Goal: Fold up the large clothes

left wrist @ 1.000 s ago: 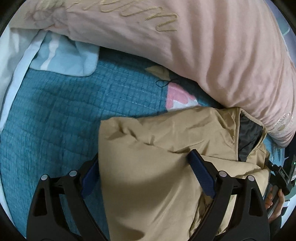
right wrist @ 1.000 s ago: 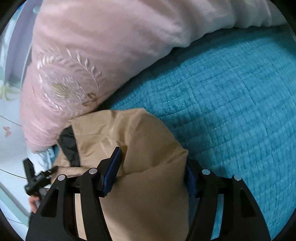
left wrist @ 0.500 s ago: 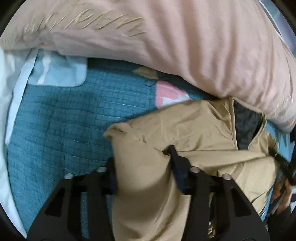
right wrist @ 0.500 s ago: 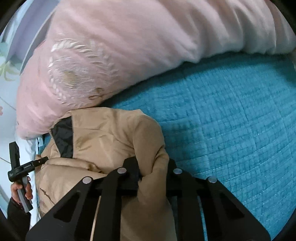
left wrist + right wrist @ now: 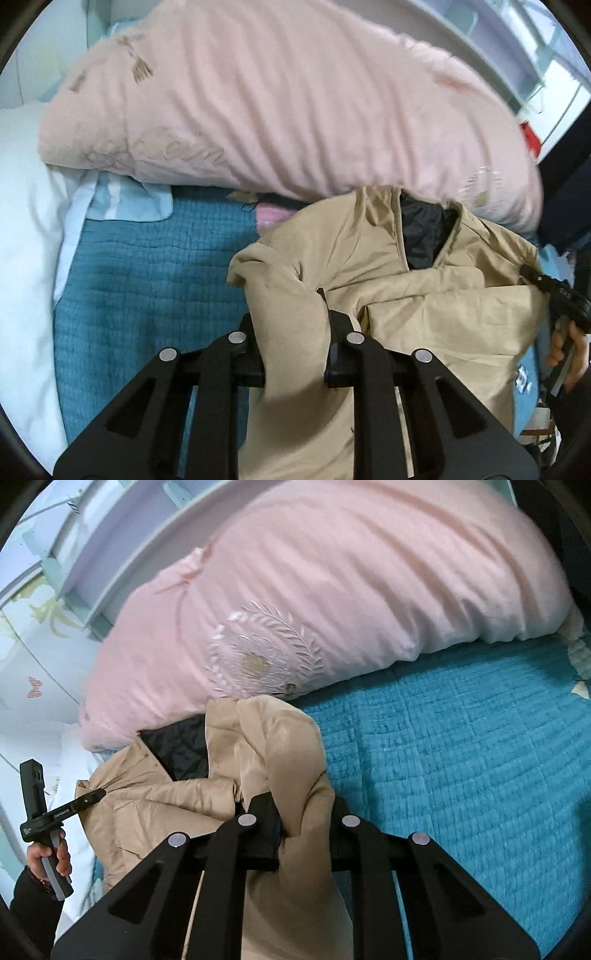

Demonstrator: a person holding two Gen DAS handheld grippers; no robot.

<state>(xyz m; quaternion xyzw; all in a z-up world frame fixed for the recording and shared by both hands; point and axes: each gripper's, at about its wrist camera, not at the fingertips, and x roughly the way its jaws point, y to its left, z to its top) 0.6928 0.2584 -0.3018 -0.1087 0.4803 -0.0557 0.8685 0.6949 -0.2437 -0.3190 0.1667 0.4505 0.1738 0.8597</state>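
Your left gripper [image 5: 290, 325] and right gripper [image 5: 304, 812] have both just clamped onto bunched folds of the tan jacket [image 5: 424, 295], lying on the teal bedspread [image 5: 461, 757] against the pink duvet [image 5: 295, 110].

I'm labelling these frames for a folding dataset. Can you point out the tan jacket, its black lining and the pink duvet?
tan jacket [image 5: 424, 314]: left wrist view, on the folded front panel.
black lining [image 5: 421, 236]: left wrist view, on the quilted inside at the neck opening.
pink duvet [image 5: 351, 590]: right wrist view, on its plain upper surface.
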